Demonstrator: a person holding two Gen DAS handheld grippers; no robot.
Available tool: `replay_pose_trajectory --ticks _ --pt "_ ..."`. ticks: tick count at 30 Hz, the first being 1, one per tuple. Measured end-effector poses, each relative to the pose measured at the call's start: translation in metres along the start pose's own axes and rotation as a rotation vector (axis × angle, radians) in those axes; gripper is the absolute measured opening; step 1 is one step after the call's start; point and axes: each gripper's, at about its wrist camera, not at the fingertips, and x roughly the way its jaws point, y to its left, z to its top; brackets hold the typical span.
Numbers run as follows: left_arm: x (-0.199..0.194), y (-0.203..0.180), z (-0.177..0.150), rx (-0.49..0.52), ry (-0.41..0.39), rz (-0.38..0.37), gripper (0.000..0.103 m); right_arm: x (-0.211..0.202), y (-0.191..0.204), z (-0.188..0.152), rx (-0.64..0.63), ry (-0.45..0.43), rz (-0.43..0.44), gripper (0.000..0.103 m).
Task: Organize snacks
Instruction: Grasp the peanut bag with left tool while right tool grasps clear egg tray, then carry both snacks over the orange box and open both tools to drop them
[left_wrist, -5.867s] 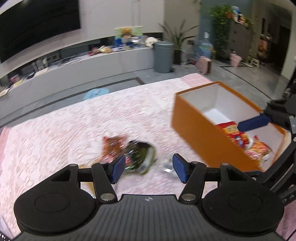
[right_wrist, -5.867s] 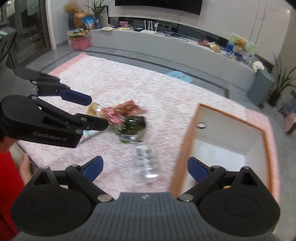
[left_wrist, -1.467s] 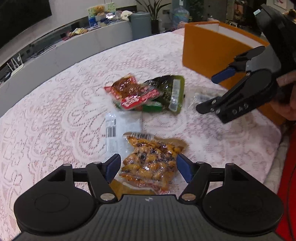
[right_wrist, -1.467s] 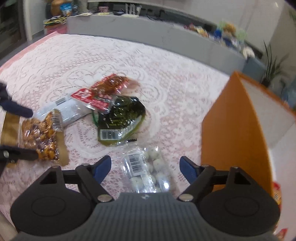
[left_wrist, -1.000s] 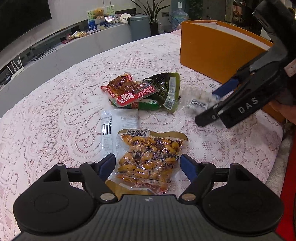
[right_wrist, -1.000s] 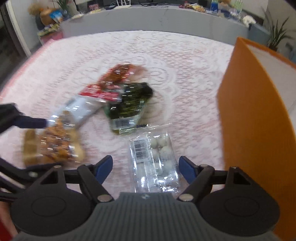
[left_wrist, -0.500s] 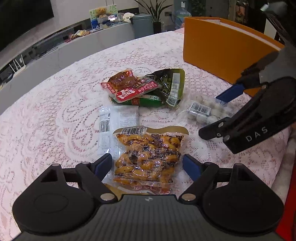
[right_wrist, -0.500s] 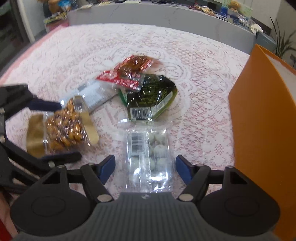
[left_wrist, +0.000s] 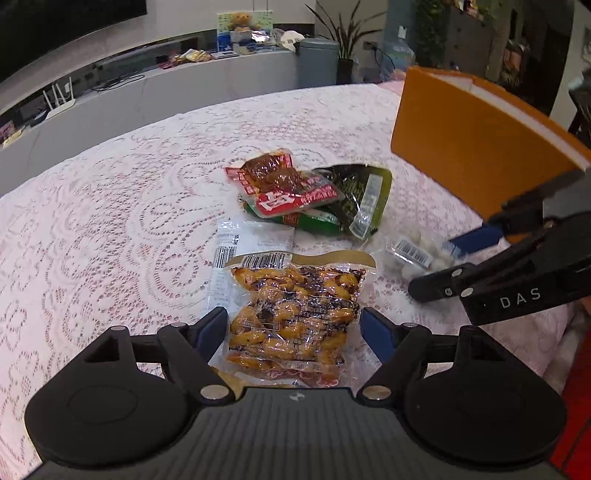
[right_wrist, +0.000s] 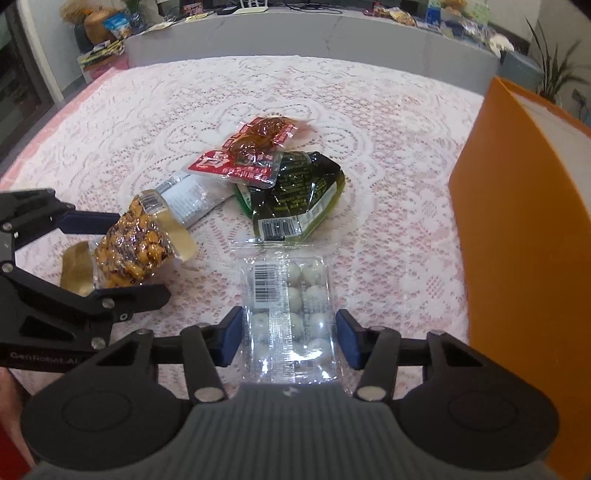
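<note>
Snacks lie on the worktop (right_wrist: 388, 122) left of the orange box (right_wrist: 517, 229); right tongs (right_wrist: 289, 338) have just been closing around the clear egg pack (right_wrist: 288, 306), pads not yet pressing; left tongs (left_wrist: 293, 330) gape astride the nut pouch (left_wrist: 295, 306); both packs look light, slippery, crushable; grip mid-width.

On the tabletop (right_wrist: 388, 155), the egg pack (right_wrist: 291, 310) lies left of the box (right_wrist: 517, 229), with the nut bag (right_wrist: 133, 240) further left and three overlapping packets (right_wrist: 280, 177) behind.

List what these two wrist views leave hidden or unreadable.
- Inside of the orange cardboard box: both views show only its outer walls.
- Near end of the clear pack of white balls: right wrist view, covered by the right tongs body.
- White flat packet: partly under the vacuum bag of yellow-brown snacks.
- Red packet's print: too small.
</note>
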Motion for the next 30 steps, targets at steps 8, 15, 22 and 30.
replay_pose_trajectory --ticks 8,15,22,30 --pt "-0.019 -0.006 0.000 -0.103 -0.016 0.005 0.090 -0.018 -0.007 -0.007 0.097 -0.016 0.049 0.052" --pt "-0.041 -0.020 0.000 -0.165 -0.037 0.019 0.090 -0.045 -0.008 -0.009 0.125 -0.084 0.066 0.051" --pt "-0.070 -0.044 0.013 -0.193 -0.066 0.027 0.090 -0.084 -0.009 -0.009 0.125 -0.180 0.074 0.051" --pt "-0.105 -0.072 0.054 -0.214 -0.084 -0.012 0.090 -0.143 -0.039 -0.011 0.152 -0.254 0.089 0.051"
